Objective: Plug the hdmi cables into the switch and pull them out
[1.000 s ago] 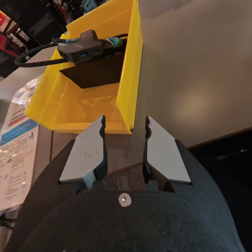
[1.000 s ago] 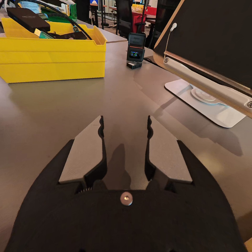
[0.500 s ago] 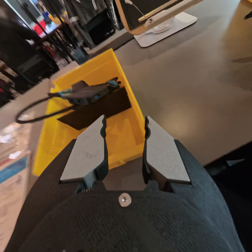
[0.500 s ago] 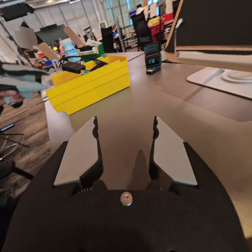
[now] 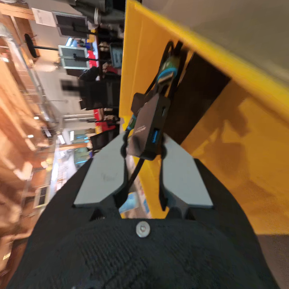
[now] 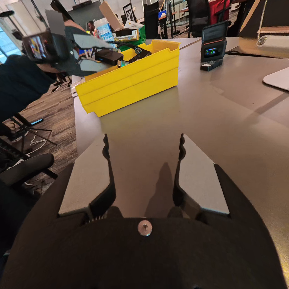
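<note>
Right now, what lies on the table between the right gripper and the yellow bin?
Nothing: in the right wrist view, only bare grey table separates the open right gripper from the yellow bin.

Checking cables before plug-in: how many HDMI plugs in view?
2, both in the yellow bin by the switch: one plug past its far end, the other plug against its left side. Too blurred to tell if seated; others may be hidden.

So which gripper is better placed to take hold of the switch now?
Left. The left gripper already has its fingers around the end of the black switch over the yellow bin. The right gripper is open above bare table, apart from the bin.
</note>
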The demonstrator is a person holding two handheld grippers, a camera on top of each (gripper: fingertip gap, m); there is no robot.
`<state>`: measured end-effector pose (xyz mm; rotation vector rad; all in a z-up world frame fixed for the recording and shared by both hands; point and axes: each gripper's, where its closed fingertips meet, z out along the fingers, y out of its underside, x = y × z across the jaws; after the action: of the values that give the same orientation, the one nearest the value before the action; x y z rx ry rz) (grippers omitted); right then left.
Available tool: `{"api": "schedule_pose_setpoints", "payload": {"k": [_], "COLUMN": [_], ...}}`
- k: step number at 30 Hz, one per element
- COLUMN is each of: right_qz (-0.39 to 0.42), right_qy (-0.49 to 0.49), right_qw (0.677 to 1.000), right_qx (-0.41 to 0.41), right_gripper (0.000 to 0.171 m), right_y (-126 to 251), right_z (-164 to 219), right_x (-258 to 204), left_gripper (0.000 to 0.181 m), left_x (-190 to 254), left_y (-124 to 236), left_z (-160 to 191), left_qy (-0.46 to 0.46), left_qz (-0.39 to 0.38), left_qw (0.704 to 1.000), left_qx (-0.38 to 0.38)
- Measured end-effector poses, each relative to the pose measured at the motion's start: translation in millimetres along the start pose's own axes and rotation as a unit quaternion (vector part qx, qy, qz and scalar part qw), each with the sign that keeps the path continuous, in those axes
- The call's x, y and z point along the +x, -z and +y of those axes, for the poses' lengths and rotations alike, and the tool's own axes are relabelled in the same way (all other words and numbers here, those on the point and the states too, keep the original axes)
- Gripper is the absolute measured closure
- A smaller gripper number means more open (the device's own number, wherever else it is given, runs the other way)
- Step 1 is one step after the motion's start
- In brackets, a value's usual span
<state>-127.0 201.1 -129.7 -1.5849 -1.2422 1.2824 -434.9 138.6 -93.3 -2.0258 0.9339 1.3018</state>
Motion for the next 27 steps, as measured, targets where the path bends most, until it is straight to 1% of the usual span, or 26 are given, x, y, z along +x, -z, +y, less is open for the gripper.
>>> {"api": "schedule_pose_setpoints", "payload": {"k": [1, 2, 4, 7, 11, 13, 17, 19, 21, 24, 25, 27], "right_qz": [0.006, 0.012, 0.016, 0.016, 0.04, 0.053, 0.069, 0.073, 0.073, 0.067, 0.065, 0.06], "right_qy": [0.002, 0.002, -0.001, -0.003, 0.013, 0.015, 0.004, -0.003, -0.009, -0.019, -0.024, -0.035], "right_qw": [1.0, 1.0, 1.0, 1.0, 0.999, 0.998, 0.997, 0.997, 0.997, 0.997, 0.997, 0.997], "right_qx": [0.004, 0.007, 0.01, 0.011, 0.015, 0.017, 0.027, 0.034, 0.04, 0.04, 0.037, 0.034], "right_gripper": [0.083, 0.084, 0.085, 0.087, 0.092, 0.093, 0.094, 0.095, 0.095, 0.095, 0.095, 0.095], "right_y": [1.7, 3.2, 5.1, 5.7, 8.1, 9.5, 14.9, 17.9, 19.8, 19.7, 19.1, 18.4], "right_z": [-1.0, -1.7, -2.2, -2.4, -3.8, -4.4, -6.5, -8.0, -9.3, -9.0, -8.3, -7.3], "right_x": [2.0, 4.2, 6.2, 6.8, 12.3, 16.2, 23.9, 27.5, 29.3, 30.2, 30.9, 32.2], "left_gripper": [0.154, 0.156, 0.156, 0.156, 0.157, 0.161, 0.163, 0.163, 0.162, 0.162, 0.163, 0.163], "left_x": [-3.9, -6.5, -14.1, -38.3, -69.8, -99.4, -169.1, -200.1, -219.0, -229.8, -231.6, -223.9], "left_y": [-3.6, -3.6, 3.7, 15.9, 20.5, 21.6, 30.0, 40.9, 56.0, 77.2, 78.6, 67.1], "left_z": [4.6, 4.9, -1.3, -7.9, -6.3, -2.5, 7.2, 7.9, -3.3, -31.8, -38.1, -43.0], "left_qy": [-0.019, -0.016, 0.036, 0.097, 0.147, 0.171, 0.209, 0.229, 0.261, 0.316, 0.336, 0.373], "left_qz": [-0.012, -0.009, 0.018, 0.035, 0.053, 0.022, -0.074, -0.119, -0.128, -0.11, -0.104, -0.064], "left_qw": [1.0, 1.0, 0.999, 0.994, 0.987, 0.984, 0.975, 0.965, 0.953, 0.931, 0.921, 0.908], "left_qx": [-0.01, -0.008, 0.01, 0.032, 0.037, 0.037, 0.036, 0.043, 0.079, 0.149, 0.168, 0.181]}}
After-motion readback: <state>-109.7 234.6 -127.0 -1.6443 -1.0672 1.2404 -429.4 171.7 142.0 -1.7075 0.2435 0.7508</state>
